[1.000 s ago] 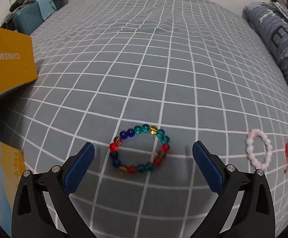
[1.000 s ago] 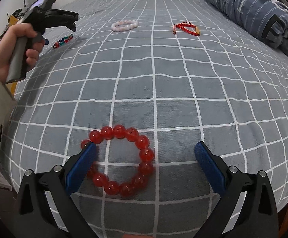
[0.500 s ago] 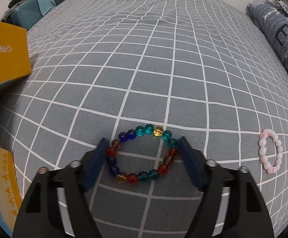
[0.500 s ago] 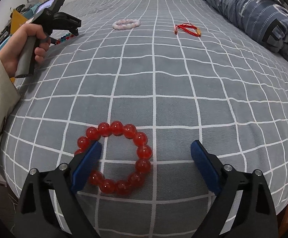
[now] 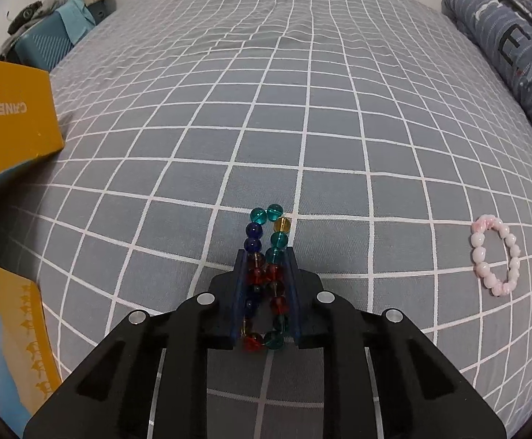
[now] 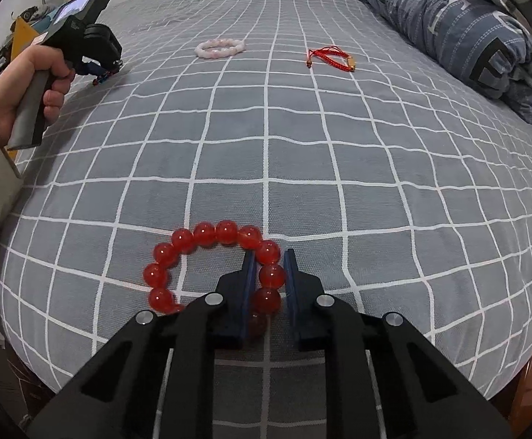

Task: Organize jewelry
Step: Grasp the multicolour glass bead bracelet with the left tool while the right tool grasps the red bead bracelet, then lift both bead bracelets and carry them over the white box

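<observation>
On my left, the left gripper (image 5: pixel 265 256) has its fingers pinched nearly closed on the multicolour bead bracelet (image 5: pixel 266 278), squashing it into a narrow loop on the bed (image 5: pixel 302 109). If I lift fast, I think the round beads could roll out of the pads. On my right, the right gripper (image 6: pixel 268 256) is clamped on one side of the red bead bracelet (image 6: pixel 207 256); gripped off-centre, it may swing and slip. The pink bracelet (image 5: pixel 494 256) and red cord bracelet (image 6: pixel 330 57) lie apart.

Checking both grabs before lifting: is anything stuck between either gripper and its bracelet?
Nothing visible. The left gripper is shut directly on the multicolored bead bracelet, and the right gripper on the red bead bracelet.
</observation>
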